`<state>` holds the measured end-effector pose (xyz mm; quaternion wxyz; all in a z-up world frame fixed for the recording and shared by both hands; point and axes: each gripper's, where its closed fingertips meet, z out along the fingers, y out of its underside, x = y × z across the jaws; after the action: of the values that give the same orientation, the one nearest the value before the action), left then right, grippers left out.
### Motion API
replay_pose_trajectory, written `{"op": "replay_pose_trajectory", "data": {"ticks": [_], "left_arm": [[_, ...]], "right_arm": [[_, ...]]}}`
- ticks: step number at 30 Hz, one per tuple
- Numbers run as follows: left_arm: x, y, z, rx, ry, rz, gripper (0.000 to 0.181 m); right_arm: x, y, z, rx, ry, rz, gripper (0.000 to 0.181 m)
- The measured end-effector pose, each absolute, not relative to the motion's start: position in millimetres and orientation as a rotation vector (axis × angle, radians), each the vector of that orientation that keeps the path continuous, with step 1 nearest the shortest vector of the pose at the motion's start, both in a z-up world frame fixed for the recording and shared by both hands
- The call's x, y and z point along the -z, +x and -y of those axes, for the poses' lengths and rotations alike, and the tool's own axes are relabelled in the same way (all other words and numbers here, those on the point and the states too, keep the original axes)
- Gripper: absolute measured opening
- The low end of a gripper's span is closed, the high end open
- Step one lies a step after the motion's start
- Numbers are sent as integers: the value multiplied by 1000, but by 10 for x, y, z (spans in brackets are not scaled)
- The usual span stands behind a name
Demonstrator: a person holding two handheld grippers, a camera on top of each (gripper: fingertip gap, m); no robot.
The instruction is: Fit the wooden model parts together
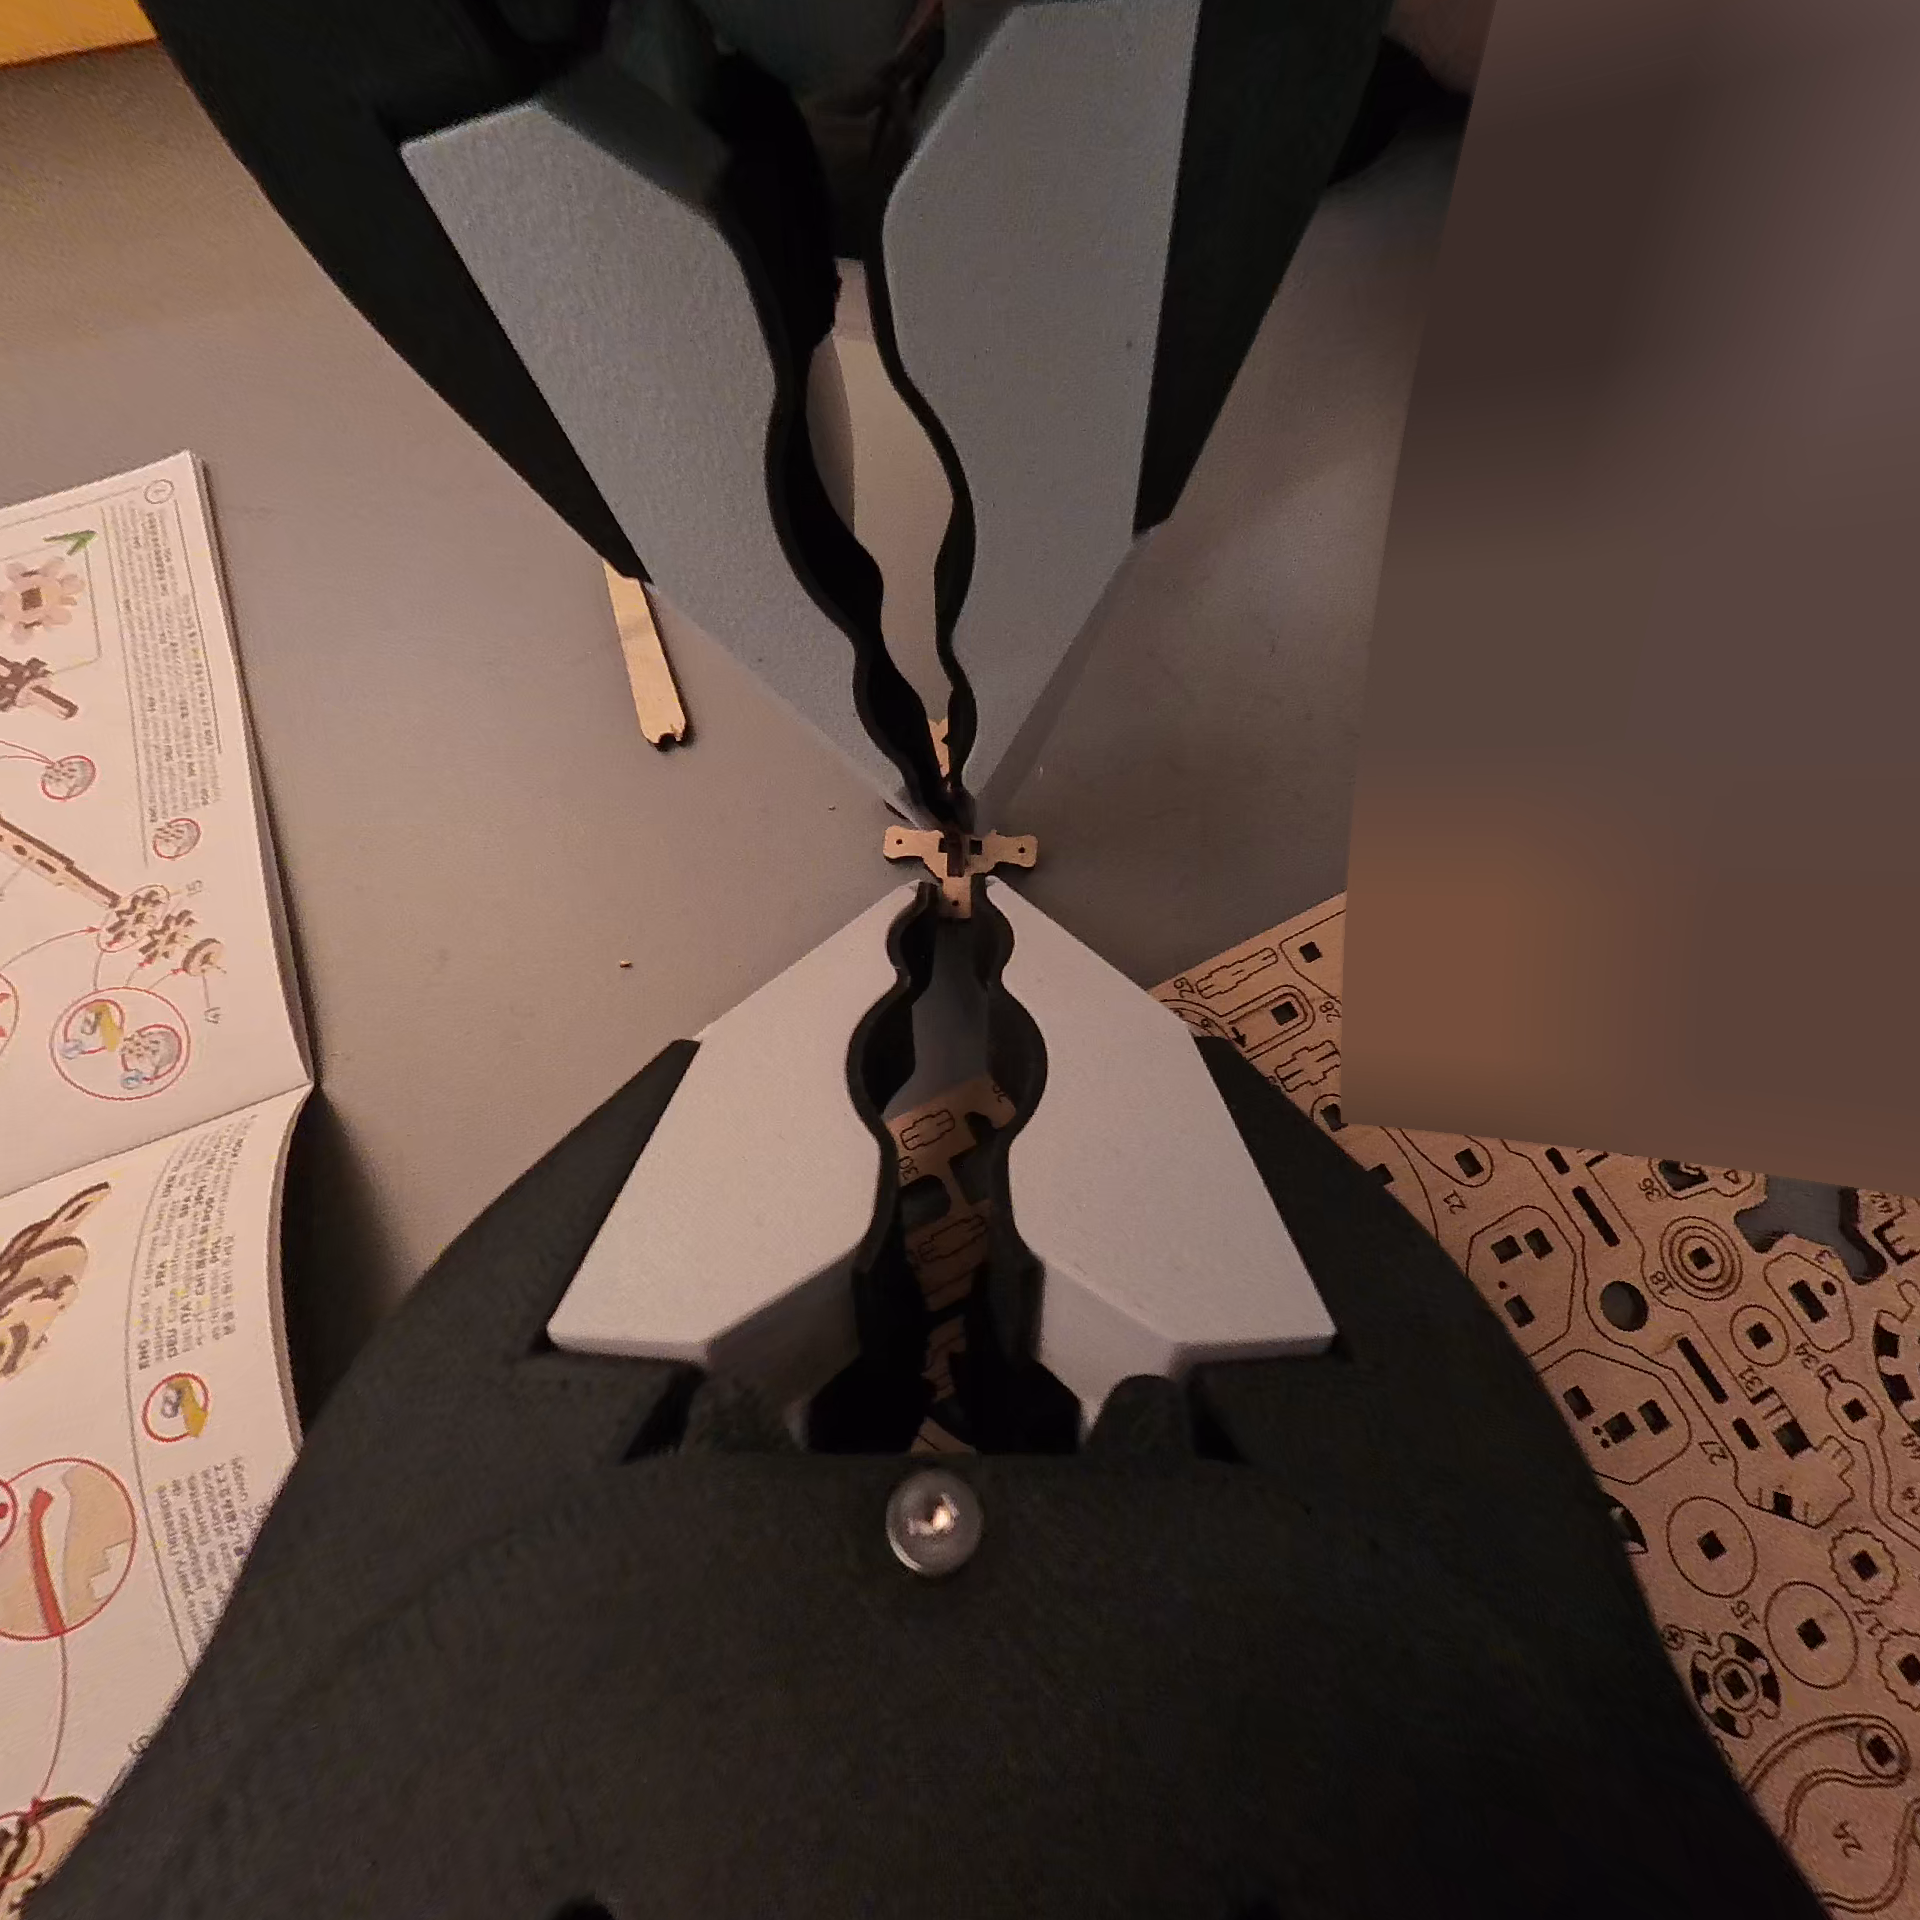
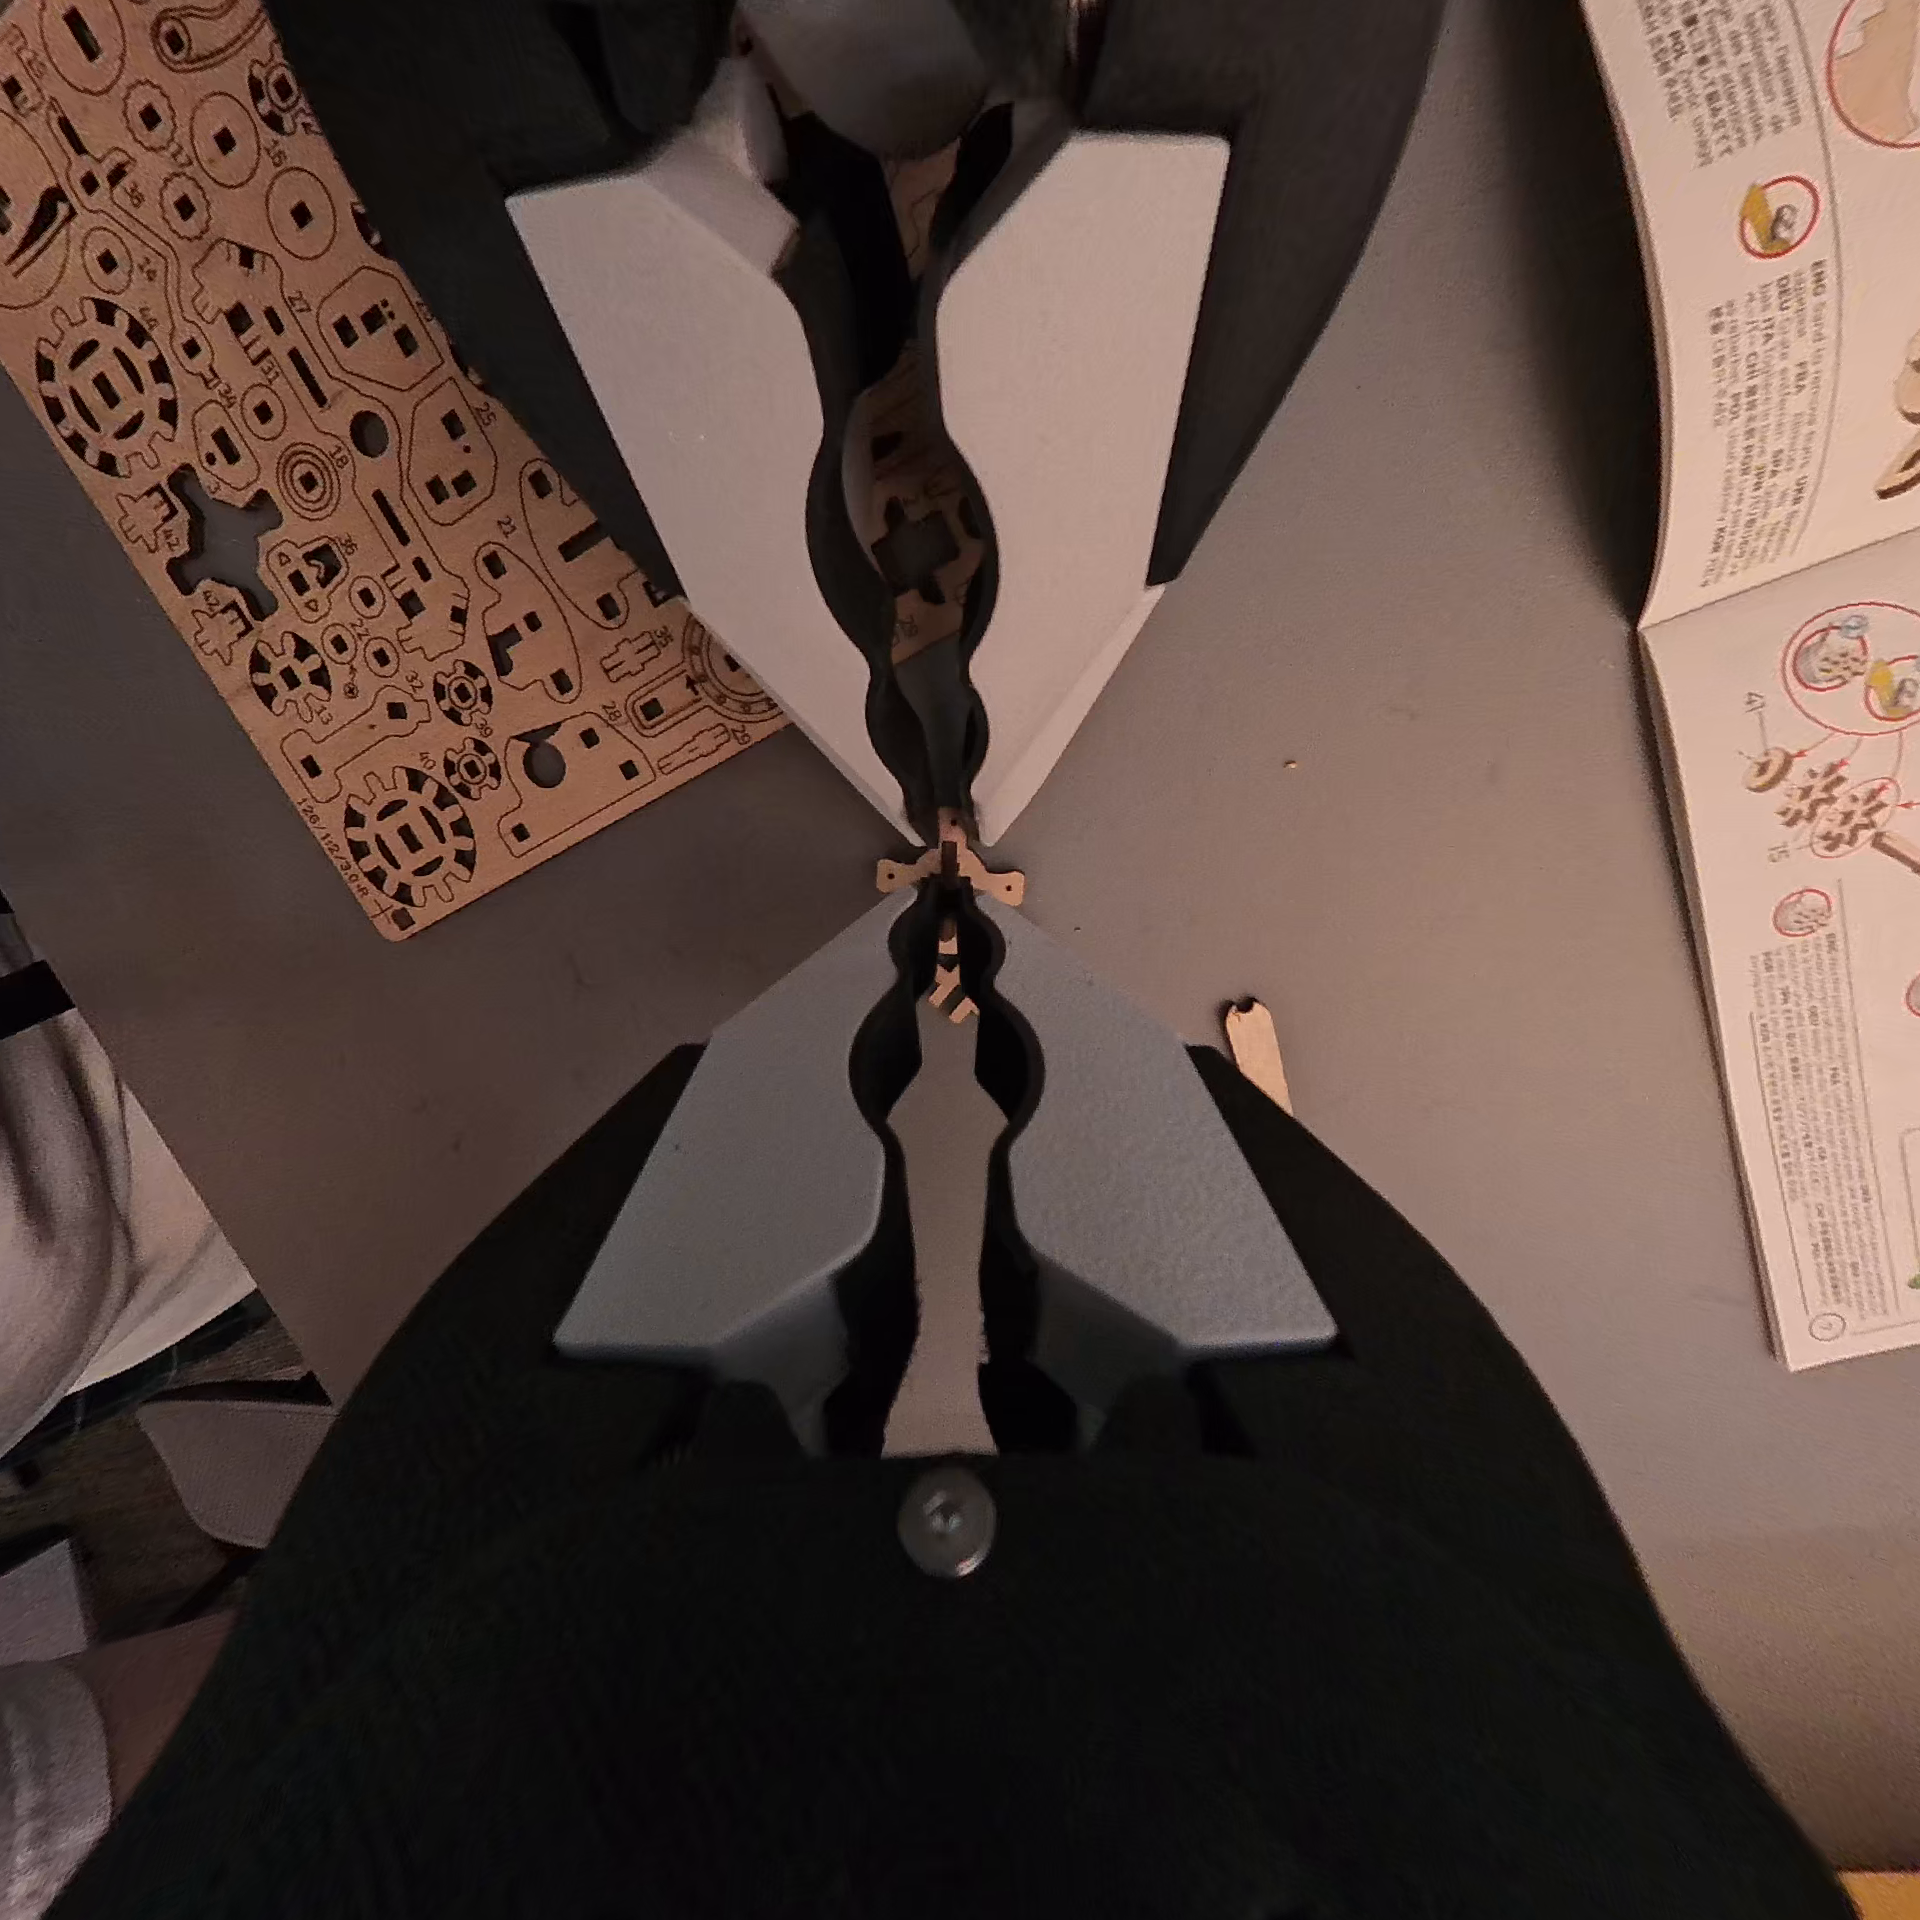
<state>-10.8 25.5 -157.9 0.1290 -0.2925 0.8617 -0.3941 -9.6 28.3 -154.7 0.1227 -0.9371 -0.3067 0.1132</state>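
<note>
In my left wrist view, my left tongs [image 1: 952, 902] are closed tip to tip on a small wooden piece [image 1: 956, 900], which is slotted crosswise into a flat wooden cross-piece [image 1: 958, 847] held just above the grey table [image 1: 436, 665]. My right tongs [image 1: 940, 805] come in from the top, nose to nose with mine, pinched shut on a wooden part at the same joint. A laser-cut wooden parts sheet [image 1: 1621, 1351] lies at lower right, an open instruction booklet [image 1: 135, 935] at left, and a loose wooden strip [image 1: 649, 675] sits near the far tongs.

In my right wrist view, my right tongs [image 2: 948, 914] are closed on a small notched wooden piece [image 2: 951, 997], whose end pokes back between the fingers. The cross-piece [image 2: 951, 871] sits right at the tips. The left tongs [image 2: 948, 831] meet it from above, also closed. The parts sheet [image 2: 312, 520] lies upper left, the booklet [image 2: 1787, 831] at right, the strip [image 2: 1259, 1049] beside my right finger.
</note>
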Motion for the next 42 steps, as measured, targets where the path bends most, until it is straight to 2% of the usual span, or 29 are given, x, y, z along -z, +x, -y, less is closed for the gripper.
{"op": "replay_pose_trajectory", "data": {"ticks": [11, 34, 42], "left_arm": [[1576, -110, -254, 1138, -834, -2497, 4], [1565, -126, -239, 1129, -770, -2492, 3], [1563, -122, -245, 1124, -771, -2486, 3]], "right_arm": [[1549, -82, -295, -304, -2728, 912, 1], [1569, -94, -277, -214, -2528, 1340, 2], [1566, -91, -289, -190, -2536, 1307, 1]]}}
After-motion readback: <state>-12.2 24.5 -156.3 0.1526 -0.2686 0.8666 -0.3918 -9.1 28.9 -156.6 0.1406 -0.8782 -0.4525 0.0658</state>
